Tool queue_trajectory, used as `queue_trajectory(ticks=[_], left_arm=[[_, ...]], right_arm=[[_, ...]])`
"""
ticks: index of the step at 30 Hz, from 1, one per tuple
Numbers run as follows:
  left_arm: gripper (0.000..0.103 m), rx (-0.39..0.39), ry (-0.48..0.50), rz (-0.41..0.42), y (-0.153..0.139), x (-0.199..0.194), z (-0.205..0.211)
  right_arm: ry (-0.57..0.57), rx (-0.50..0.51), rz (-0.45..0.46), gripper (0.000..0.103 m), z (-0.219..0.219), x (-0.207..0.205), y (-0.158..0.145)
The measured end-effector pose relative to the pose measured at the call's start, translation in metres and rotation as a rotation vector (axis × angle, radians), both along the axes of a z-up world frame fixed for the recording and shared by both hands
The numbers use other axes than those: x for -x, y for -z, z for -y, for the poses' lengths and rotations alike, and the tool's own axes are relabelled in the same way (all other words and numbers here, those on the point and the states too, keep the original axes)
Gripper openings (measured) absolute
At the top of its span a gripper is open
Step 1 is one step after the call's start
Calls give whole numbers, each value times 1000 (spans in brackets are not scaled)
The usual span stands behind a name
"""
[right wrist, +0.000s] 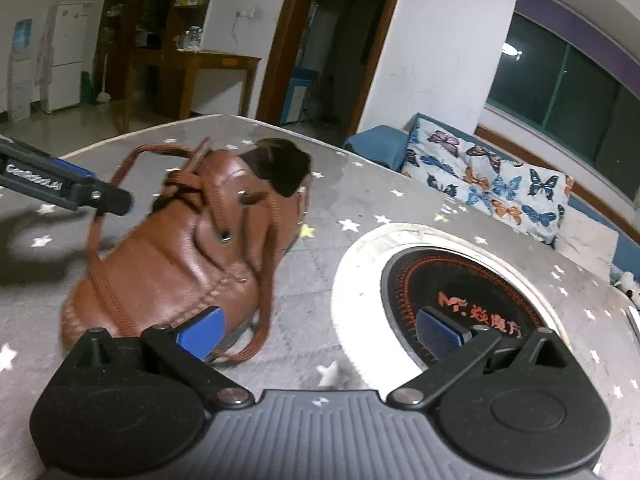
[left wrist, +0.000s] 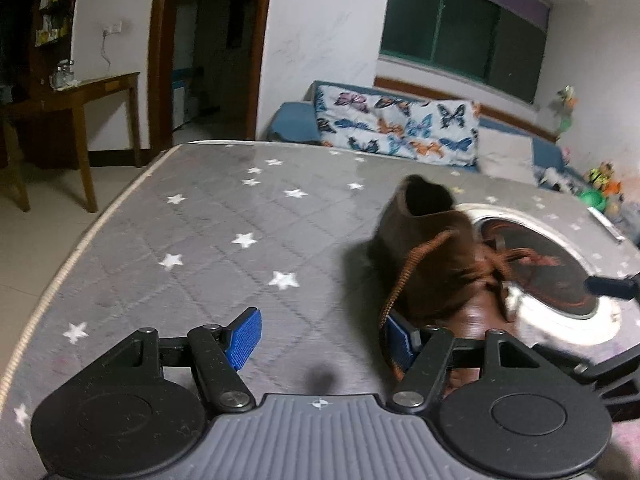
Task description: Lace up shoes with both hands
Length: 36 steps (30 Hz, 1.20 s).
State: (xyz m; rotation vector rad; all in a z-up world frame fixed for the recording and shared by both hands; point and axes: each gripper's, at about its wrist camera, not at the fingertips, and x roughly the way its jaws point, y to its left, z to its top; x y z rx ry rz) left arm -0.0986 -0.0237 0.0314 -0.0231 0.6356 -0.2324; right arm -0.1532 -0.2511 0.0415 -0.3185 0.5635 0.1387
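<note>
A brown leather shoe [right wrist: 172, 264] stands on the grey star-patterned table cover [left wrist: 200, 240], toe towards me, its opening at the far end. Its brown lace [right wrist: 269, 280] hangs loose in long loops down both sides. My right gripper [right wrist: 320, 334] is open wide, with only bare cover between its pads; its left pad [right wrist: 202, 332] is just in front of the shoe's toe, beside a lace loop. My left gripper [left wrist: 320, 344] is open to the left of the shoe [left wrist: 432, 264]. Its right pad [left wrist: 398, 348] is close to the toe, where a strand of lace [left wrist: 408, 276] hangs down.
A round black cooker plate with a white rim [right wrist: 460, 292] is set into the table right of the shoe. A sofa with a butterfly cushion [right wrist: 492, 184] stands behind the table. A wooden side table [left wrist: 80, 92] and a doorway are at the back left.
</note>
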Motion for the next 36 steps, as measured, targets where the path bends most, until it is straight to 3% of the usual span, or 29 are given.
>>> queue_trajectory(ticks=[9,16,19,24,28,32,36], left_arm=[[70,-196,-115,84,-11,-34,-21],[71,-234,-214,89,-17,-52,-59],[72,-247,-242,57,-15,-57,-71],[83,-203,-200,18,-9,-50,-81],[84,-184,-174,-24,0,-41,-81],[93,-141,-204,-25,0,-27,-84],[98,-49,-261,-3,-8,-8,-88]], right_arm=[[2,-31,39,103,1,-34,-10],[36,181,92,103,8,-53,-9],[47,204,119,103,25,-57,-22],[-42,75,-39,103,48,-60,-31],[-37,124,-29,103,48,-39,-20],[-80,51,-62,103,52,-18,-18],[-107,-20,-62,103,54,9,-23]])
